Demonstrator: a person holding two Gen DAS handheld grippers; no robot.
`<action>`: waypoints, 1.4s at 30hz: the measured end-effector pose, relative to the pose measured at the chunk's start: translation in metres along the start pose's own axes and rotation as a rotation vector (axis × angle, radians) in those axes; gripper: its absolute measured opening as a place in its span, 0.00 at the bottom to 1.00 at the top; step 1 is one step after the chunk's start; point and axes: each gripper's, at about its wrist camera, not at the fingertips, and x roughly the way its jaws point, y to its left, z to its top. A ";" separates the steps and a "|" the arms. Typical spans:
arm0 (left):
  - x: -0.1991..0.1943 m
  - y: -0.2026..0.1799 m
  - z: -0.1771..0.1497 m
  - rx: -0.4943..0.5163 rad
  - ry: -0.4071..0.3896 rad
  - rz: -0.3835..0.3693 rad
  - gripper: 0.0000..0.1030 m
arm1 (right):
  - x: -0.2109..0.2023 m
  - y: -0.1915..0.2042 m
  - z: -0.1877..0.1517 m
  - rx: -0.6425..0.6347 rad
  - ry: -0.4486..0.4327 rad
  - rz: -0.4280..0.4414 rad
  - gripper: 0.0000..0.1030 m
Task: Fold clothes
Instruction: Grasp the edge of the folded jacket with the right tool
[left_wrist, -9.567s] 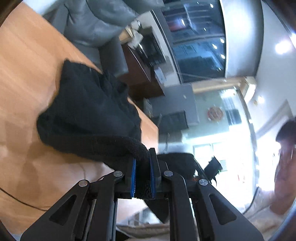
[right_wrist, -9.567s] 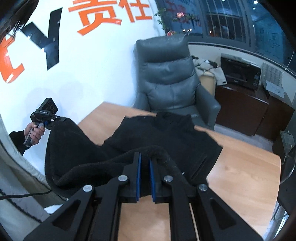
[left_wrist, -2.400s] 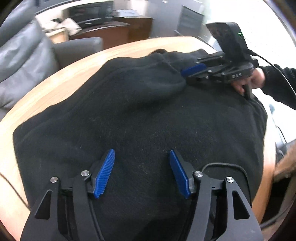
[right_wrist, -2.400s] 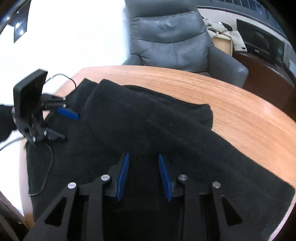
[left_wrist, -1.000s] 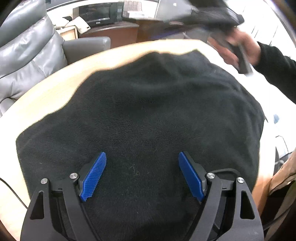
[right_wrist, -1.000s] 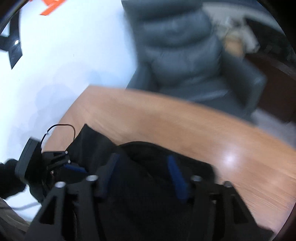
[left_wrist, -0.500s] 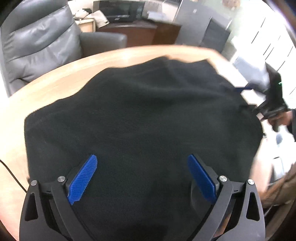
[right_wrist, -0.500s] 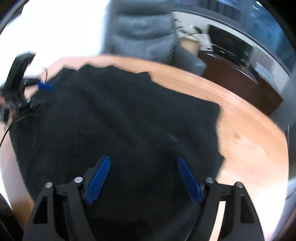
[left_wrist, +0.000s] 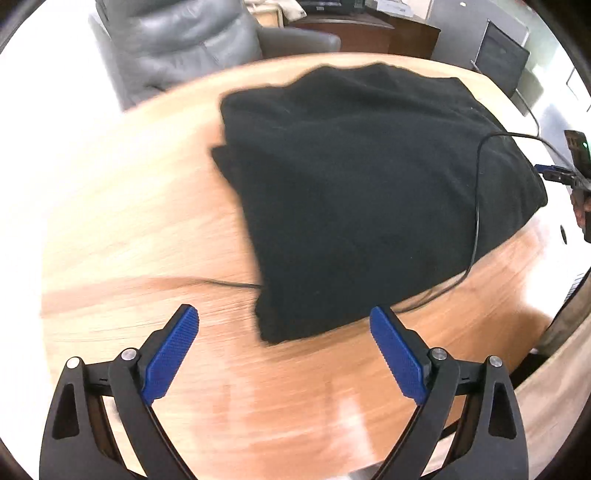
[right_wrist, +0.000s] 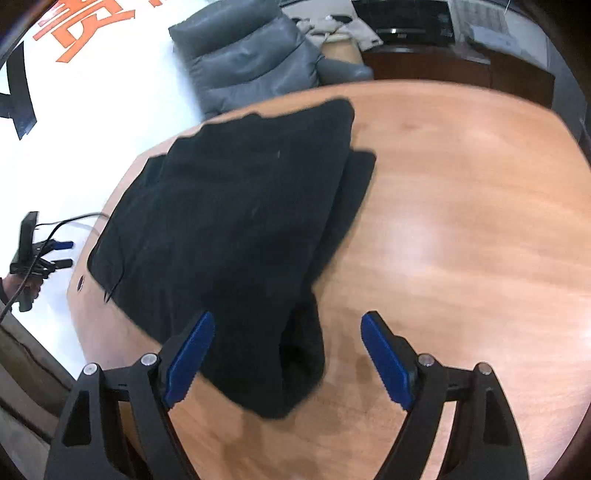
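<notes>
The left hand-held gripper (left_wrist: 284, 341) is held spread wide and empty above the table (left_wrist: 122, 206), and the right hand-held gripper (right_wrist: 286, 350) is likewise spread, nothing being gripped, with the near corner of the black garment (right_wrist: 236, 221) lying between its pads. The garment is seen folded in layers toward one side of the table, a thin cable (left_wrist: 476, 206) draped across it, so before any further fold the cable is best cleared and the offset lower layer squared up. Bare wood is left open on the right gripper's side, while the garment's far edges lie close to the table's rim, so any shift is better made inward.
</notes>
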 end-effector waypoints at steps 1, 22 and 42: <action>-0.004 -0.005 0.008 0.041 -0.008 -0.012 0.92 | 0.008 0.000 -0.005 0.014 0.002 0.013 0.83; 0.151 -0.111 0.180 0.943 -0.133 -0.475 0.70 | 0.053 0.070 -0.053 0.055 -0.140 -0.239 0.53; 0.147 -0.073 0.143 0.915 -0.195 -0.488 1.00 | -0.032 0.208 0.057 -0.263 -0.395 -0.343 0.13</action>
